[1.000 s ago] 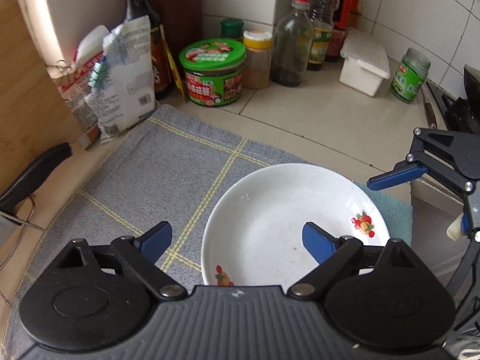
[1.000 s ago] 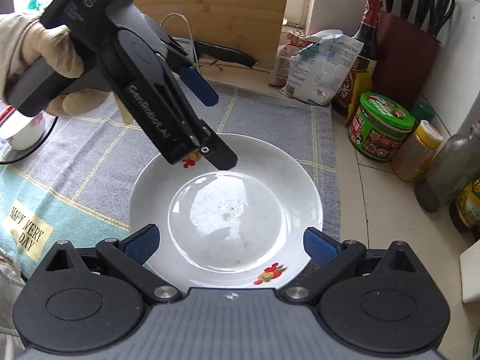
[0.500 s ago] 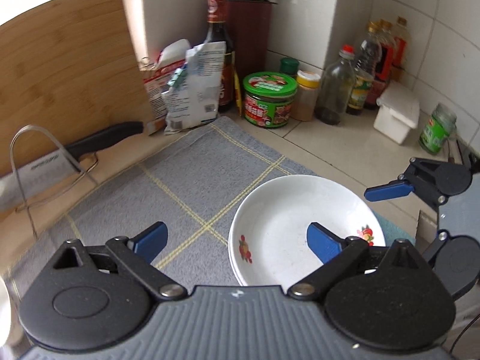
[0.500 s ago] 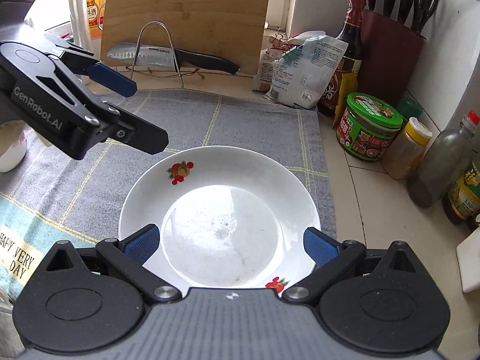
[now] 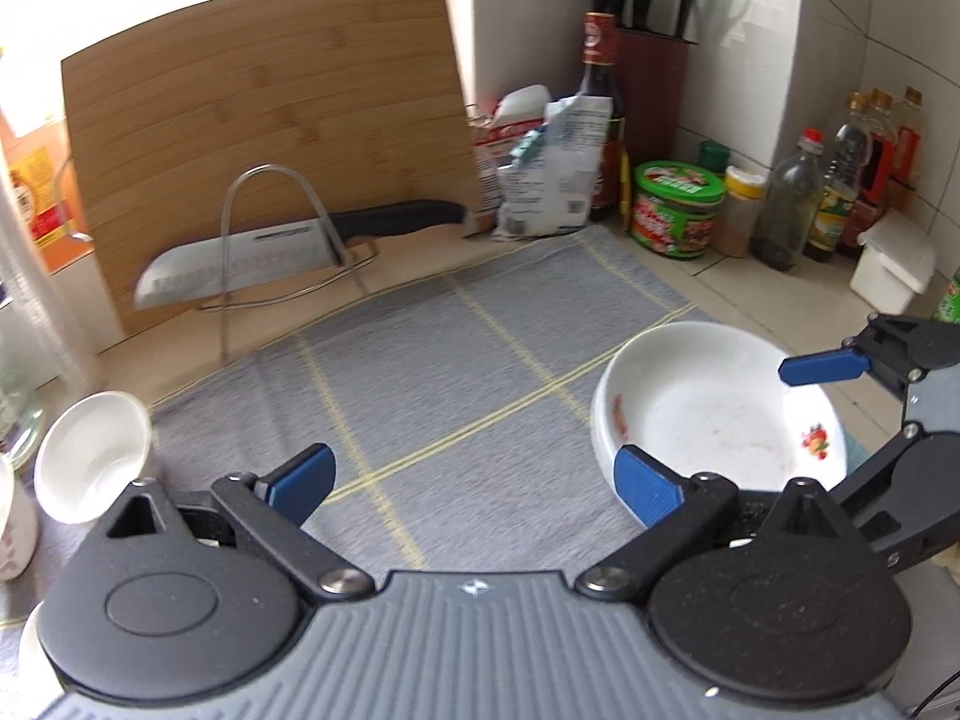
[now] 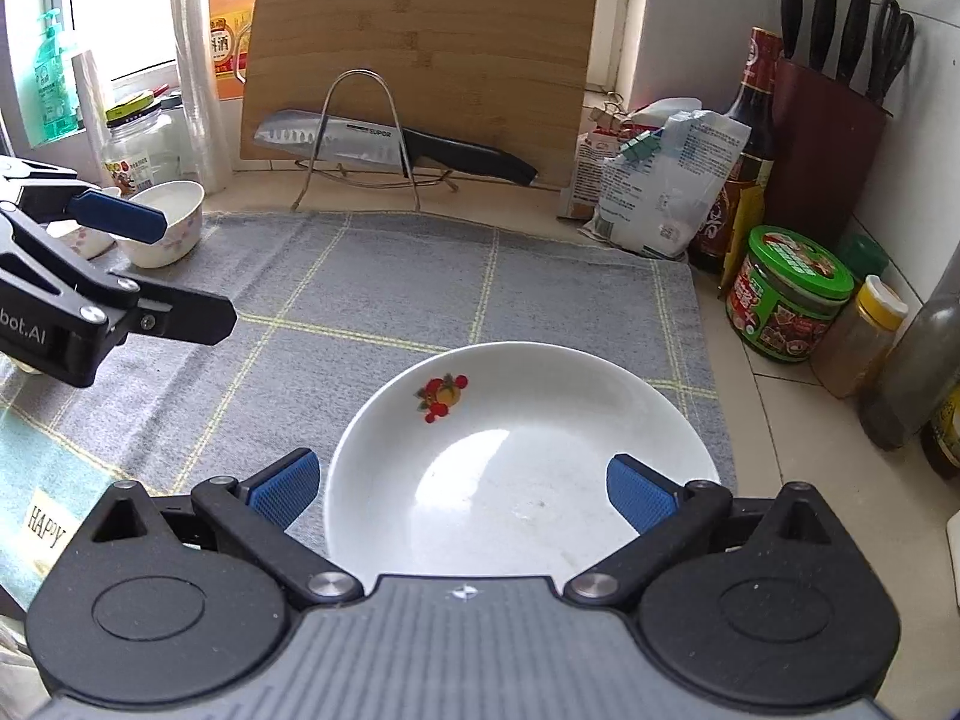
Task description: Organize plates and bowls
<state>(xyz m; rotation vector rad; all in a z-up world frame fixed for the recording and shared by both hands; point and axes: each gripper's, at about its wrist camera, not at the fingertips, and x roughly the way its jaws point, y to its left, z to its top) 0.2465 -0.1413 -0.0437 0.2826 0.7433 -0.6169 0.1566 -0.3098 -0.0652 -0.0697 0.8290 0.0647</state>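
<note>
While the white plate (image 6: 522, 456) is lying flat on the grey cloth (image 6: 390, 294) on the counter, both the left hand-held gripper (image 5: 474, 477) and the right hand-held gripper (image 6: 459, 489) are standing spread and empty, and the small bowl (image 6: 171, 222) at the cloth's far left edge is awaiting collection, suggesting organizing is barely underway.

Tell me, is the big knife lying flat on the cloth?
No, the knife sits up in a wire rack in front of the cutting board, behind the cloth.
</note>
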